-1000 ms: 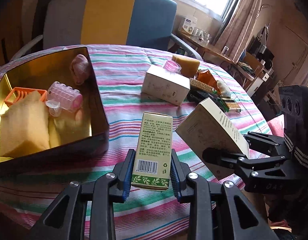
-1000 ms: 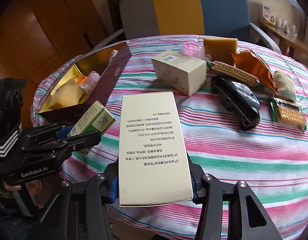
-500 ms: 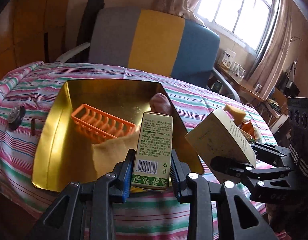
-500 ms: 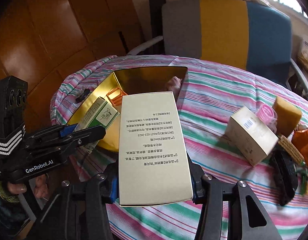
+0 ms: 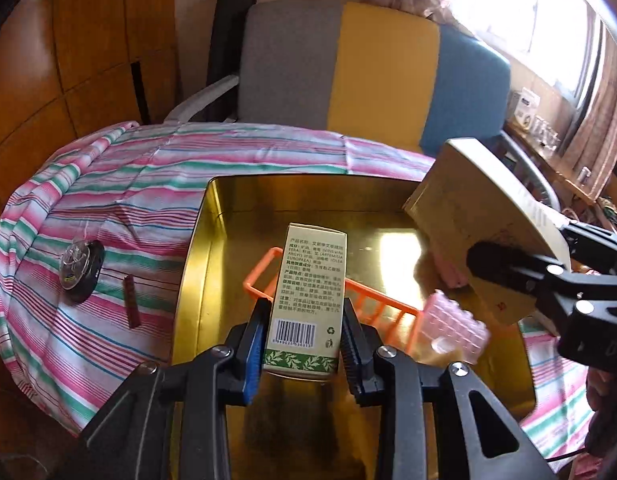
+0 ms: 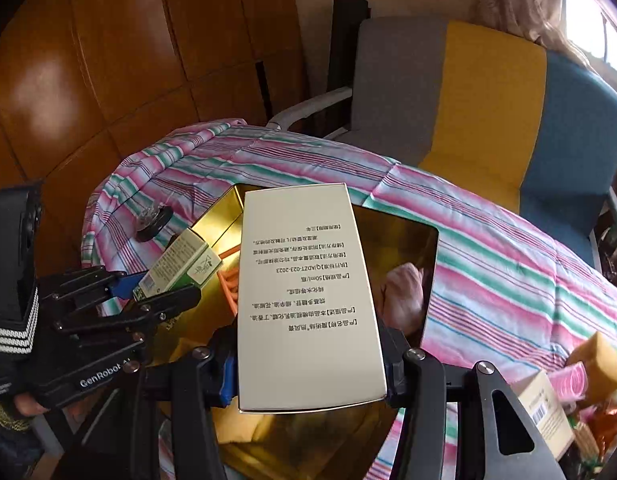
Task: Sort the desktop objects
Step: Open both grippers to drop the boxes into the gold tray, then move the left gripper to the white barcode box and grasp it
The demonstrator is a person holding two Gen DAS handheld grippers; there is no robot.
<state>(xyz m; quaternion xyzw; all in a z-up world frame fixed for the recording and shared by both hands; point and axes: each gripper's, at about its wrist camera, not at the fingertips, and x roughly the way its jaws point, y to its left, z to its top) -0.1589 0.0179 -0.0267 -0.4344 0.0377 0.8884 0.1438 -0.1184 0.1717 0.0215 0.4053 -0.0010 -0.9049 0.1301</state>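
A small green and cream box (image 5: 312, 292) stands between the fingers of my left gripper (image 5: 304, 312), whose jaws are opening while the pads still touch its sides. It hangs over the gold tin tray (image 5: 196, 260), above an orange plastic basket (image 5: 372, 304) and a pink hair roller (image 5: 456, 328). My right gripper (image 6: 308, 344) grips a large cream box (image 6: 308, 280) with printed text, jaws also starting to open, over the same tray (image 6: 220, 216). That cream box (image 5: 480, 216) shows at the right of the left wrist view, and the green box (image 6: 184, 264) at the left of the right wrist view.
A striped cloth (image 5: 108, 208) covers the round table. Left of the tray lie a black disc with a clear dome (image 5: 80, 270) and a brown stick (image 5: 132, 306). A grey, yellow and blue chair (image 5: 368, 80) stands behind. A white box (image 6: 544, 412) and yellow sponge (image 6: 600, 360) lie right.
Both grippers have carried their boxes leftward from the table's front edge to over the gold tray. The view now looks down into the tray.
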